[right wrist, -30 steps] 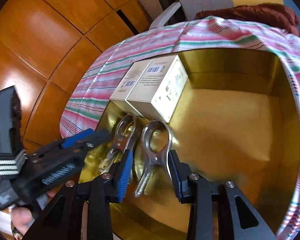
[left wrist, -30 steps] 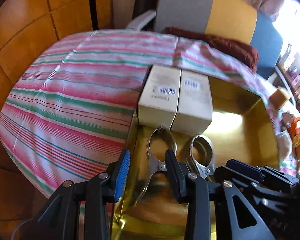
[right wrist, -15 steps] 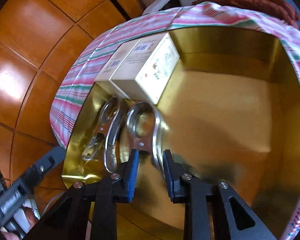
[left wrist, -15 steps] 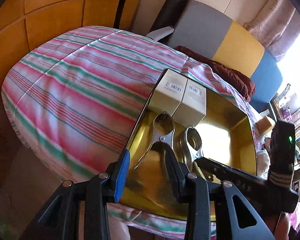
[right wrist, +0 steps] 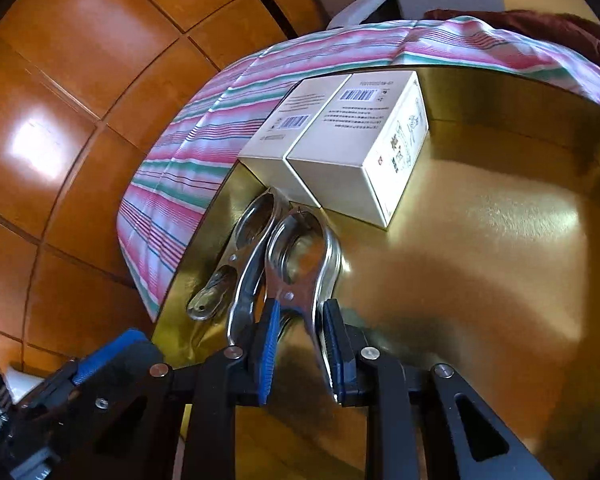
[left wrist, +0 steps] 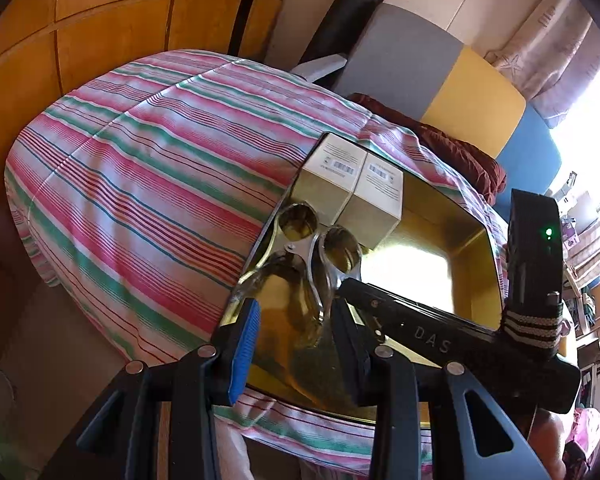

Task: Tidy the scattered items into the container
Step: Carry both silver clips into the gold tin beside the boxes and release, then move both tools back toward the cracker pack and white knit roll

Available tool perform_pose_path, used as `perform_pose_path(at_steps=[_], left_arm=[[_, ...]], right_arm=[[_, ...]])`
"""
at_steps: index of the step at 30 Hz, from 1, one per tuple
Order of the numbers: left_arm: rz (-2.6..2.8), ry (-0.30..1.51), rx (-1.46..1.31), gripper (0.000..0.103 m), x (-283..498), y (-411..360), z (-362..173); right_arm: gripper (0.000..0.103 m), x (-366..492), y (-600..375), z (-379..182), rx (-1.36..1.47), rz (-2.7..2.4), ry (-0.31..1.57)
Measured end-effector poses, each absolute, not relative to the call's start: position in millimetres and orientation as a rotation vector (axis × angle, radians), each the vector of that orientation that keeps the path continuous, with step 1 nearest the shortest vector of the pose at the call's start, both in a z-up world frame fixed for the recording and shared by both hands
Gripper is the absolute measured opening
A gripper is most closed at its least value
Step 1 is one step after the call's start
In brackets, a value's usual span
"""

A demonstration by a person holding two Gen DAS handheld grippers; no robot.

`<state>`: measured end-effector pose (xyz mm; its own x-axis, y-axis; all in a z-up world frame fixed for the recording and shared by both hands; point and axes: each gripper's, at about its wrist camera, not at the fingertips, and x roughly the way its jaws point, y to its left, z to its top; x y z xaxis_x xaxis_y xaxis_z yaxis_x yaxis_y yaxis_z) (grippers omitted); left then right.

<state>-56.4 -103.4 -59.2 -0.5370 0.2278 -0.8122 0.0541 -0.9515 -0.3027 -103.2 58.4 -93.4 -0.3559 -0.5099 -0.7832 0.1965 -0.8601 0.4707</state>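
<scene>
The left gripper hangs with jaws apart over the near edge of a gold tray on a striped cloth. Inside lie two cream boxes side by side and two metal clamps. The right gripper reaches in, touching one clamp.

The letters "DAS" stand in pale print on the black body of the right claw. The two white boxes carry barcodes and small lines of print on their tops, too small and blurred to read.
</scene>
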Motion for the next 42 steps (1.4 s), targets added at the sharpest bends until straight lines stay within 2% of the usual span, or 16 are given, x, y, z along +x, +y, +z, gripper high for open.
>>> perform_pose_path(at_steps=[4,6,8,9,17,22,27,31,35,42], left_arm=[[2.604,-0.433,-1.441,0.037,-49,-85,-56],[2.578,-0.416,-1.438,0.037,-45,-73,-55],[2.549,-0.396,-1.435,0.037,-39,-57,-53],[2.535,-0.389,-1.428,0.037,-36,-49,-53],[2.408,-0.300,-1.370,0.037,-16,30,-50],[2.338,-0.169,-1.365,0.037,-5,78,-52],[2.311,-0.010,-1.340,0.037,2,118,-51],[2.302,0.032,-1.308,0.037,4,137,-47],[2.300,0.106,-1.284,0.037,5,153,-45],[2.277,0.064,-1.314,0.037,3,164,-47]], right_arm=[[0.025,-82,91,-65,1.355,-2.316,-0.444],[0.034,-68,111,-51,1.303,-2.374,-0.459],[0.050,-55,133,-41,1.270,-2.439,-0.474],[0.051,-47,145,-38,1.255,-2.475,-0.479],[0.054,16,265,-48,1.281,-2.657,-0.701],[0.054,51,331,-61,1.315,-2.832,-0.759],[0.059,82,401,-68,1.378,-3.057,-0.836],[0.067,93,445,-71,1.439,-3.226,-0.866],[0.068,91,476,-80,1.462,-3.245,-0.944],[0.068,92,497,-100,1.534,-3.244,-1.041]])
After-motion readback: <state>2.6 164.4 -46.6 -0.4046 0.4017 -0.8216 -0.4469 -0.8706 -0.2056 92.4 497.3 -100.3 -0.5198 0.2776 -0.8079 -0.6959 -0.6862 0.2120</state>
